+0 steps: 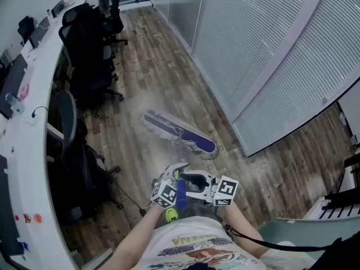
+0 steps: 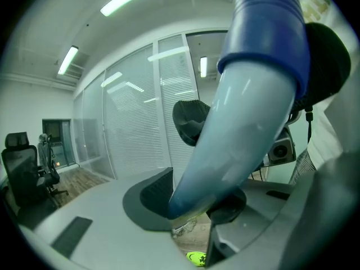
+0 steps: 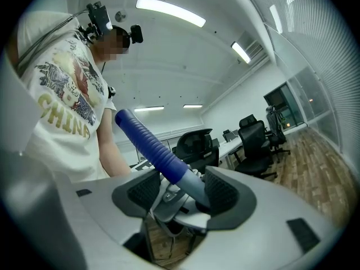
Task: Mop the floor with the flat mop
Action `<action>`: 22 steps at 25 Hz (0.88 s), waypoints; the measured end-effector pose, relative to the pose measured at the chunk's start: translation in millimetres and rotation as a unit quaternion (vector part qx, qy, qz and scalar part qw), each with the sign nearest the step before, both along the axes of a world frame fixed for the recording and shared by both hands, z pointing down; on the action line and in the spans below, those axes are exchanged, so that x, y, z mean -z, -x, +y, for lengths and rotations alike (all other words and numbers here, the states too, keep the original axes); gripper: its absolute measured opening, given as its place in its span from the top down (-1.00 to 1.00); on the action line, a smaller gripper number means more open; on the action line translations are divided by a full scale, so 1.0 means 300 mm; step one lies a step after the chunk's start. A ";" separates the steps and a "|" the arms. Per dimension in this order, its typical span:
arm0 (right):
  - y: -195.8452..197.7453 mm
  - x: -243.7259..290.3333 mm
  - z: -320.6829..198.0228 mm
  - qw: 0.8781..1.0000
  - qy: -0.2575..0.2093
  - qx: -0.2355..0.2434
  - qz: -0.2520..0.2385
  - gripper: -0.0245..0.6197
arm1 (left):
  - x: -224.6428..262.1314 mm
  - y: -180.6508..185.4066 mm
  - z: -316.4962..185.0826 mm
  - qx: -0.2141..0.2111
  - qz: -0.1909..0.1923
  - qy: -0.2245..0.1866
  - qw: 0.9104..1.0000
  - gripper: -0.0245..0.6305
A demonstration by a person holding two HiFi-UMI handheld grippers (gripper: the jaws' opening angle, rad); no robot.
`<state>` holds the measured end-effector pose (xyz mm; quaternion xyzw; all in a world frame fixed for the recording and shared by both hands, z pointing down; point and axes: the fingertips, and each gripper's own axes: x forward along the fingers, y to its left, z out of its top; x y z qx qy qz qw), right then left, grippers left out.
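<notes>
The flat mop head (image 1: 179, 134) lies on the wooden floor (image 1: 169, 66) near the middle of the head view, set at a slant from upper left to lower right, its blue pad fringed in pale grey. The mop handle (image 1: 180, 153) runs from it down toward the bottom centre of the frame, where both grippers meet on it.

The left gripper (image 2: 194, 204) pinches the handle. In the left gripper view the pale shaft fills the gap between the two dark pads and touches both, with its ribbed blue grip rising toward the upper right.

The right gripper (image 3: 180, 198) has its jaws spread. In the right gripper view the handle passes between the pads and sits against the right-hand one, with a gap on the other side, where the tip of the left gripper shows.

A long white desk (image 1: 34, 94) curves along the left edge of the head view, with black office chairs (image 1: 90, 66) beside it. White blinds (image 1: 270, 49) fill the upper right. The person's printed shirt (image 1: 191, 246) shows at the bottom edge.
</notes>
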<state>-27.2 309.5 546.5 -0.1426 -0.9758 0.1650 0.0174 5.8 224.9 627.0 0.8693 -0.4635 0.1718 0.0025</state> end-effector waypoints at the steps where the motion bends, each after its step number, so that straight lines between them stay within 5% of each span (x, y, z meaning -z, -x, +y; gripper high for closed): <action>1: 0.015 0.003 -0.032 1.000 0.000 0.001 -0.003 0.19 | 0.002 0.018 -0.033 0.005 0.005 -0.001 1.000 0.63; 9: 0.159 0.006 -0.342 1.000 -0.001 0.025 -0.013 0.19 | 0.010 0.147 -0.341 0.002 0.007 0.004 1.000 0.64; 22: 0.385 0.043 -1.126 0.997 -0.007 0.077 -0.012 0.19 | 0.041 0.389 -1.137 0.033 -0.009 0.012 0.999 0.68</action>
